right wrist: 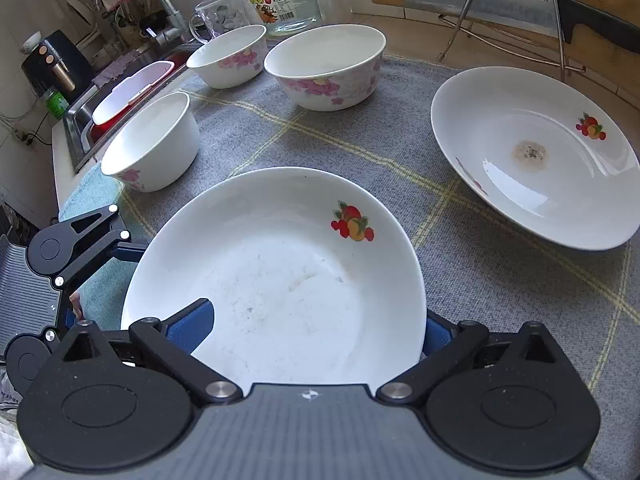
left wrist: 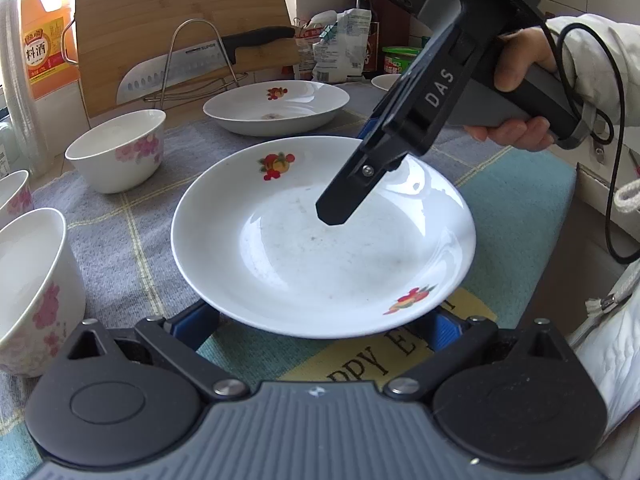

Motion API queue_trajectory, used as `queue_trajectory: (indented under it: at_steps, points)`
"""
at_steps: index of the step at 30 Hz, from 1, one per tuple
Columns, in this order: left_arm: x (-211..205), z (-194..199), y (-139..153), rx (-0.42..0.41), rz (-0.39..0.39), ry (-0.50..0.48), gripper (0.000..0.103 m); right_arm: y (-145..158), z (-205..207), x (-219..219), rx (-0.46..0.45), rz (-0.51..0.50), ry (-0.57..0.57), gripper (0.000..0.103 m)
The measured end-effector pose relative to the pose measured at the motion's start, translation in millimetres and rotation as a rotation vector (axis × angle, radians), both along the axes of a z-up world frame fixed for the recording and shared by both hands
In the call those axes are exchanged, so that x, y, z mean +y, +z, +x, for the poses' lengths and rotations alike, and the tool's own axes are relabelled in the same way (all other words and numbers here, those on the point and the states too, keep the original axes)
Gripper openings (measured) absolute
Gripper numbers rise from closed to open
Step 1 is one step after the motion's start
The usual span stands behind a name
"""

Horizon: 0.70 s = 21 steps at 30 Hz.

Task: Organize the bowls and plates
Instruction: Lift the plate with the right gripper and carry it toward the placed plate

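We have the near plate (left wrist: 324,240) on the cloth-covered surface (left wrist: 120,220), between both claws. The right claw (right wrist: 316,328) straddles its rim, one finger inside; the left claw (left wrist: 320,320) gapes, holding nothing. Glazed ceramic: stiff, slick, breakable; grip the rim.

The near plate (right wrist: 280,280) is glossy white ceramic with a printed fruit motif, its centre dulled by faint scuffs. The far plate (right wrist: 540,152) has the same glaze, with a brownish stain in its well. The bowls (right wrist: 324,68) are smooth, shiny ceramic with pink flower prints. Under them the mat (right wrist: 480,280) is matt, coarse-woven grey cloth. The cutting board (left wrist: 180,20) is pale wood with visible grain, the knife blade (left wrist: 176,68) brushed metal, the rack (left wrist: 192,60) polished wire
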<state>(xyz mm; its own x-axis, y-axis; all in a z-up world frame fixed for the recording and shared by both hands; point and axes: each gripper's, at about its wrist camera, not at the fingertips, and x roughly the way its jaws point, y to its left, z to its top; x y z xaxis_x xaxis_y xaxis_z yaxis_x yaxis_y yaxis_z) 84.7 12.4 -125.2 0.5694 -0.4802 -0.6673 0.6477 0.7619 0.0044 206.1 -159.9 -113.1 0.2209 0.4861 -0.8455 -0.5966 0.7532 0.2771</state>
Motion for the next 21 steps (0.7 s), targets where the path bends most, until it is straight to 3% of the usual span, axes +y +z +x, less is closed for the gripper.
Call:
queue_trajectory:
  at_steps: [9, 21]
  points:
    - [-2, 0, 1, -0.014, 0.02, -0.018, 0.102, 3, 10, -7, 0.06, 0.018, -0.026, 0.094]
    - [-3, 3, 1, -0.011, 0.03, -0.036, 0.102, 4, 21, -8, 0.152, 0.034, -0.045, 0.094]
